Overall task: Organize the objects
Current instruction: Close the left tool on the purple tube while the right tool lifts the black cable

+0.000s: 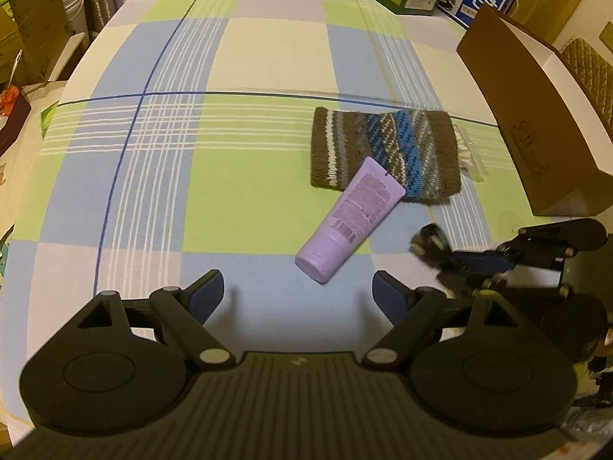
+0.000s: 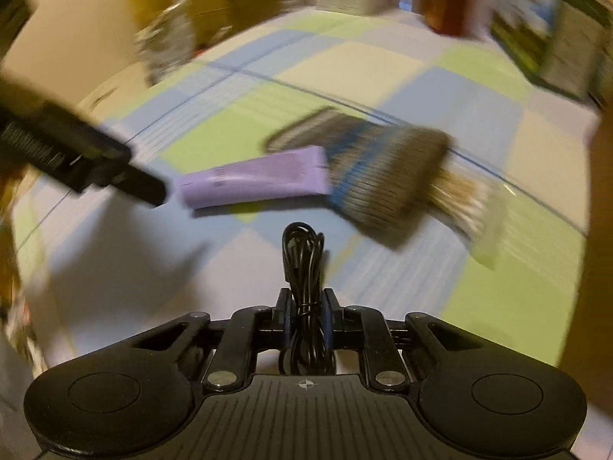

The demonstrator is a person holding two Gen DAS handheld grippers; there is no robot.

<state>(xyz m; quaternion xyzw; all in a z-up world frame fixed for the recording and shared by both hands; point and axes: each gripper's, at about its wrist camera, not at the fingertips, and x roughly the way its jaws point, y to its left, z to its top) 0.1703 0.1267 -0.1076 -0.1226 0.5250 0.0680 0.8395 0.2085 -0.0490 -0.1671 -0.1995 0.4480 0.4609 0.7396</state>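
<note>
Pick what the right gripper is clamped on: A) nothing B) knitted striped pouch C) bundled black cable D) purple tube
C: in the right wrist view the right gripper has its jaws closed on the bundled black cable, while the purple tube and the knitted striped pouch lie free on the checked cloth.

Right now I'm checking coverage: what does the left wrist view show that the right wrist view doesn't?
Left only: the open left hand-held gripper and the brown cardboard box. Right only: the coiled black cable seen plainly, pinched by the right hand-held gripper. Both: the purple tube, its tail on the knitted striped pouch, atop the checked cloth.
</note>
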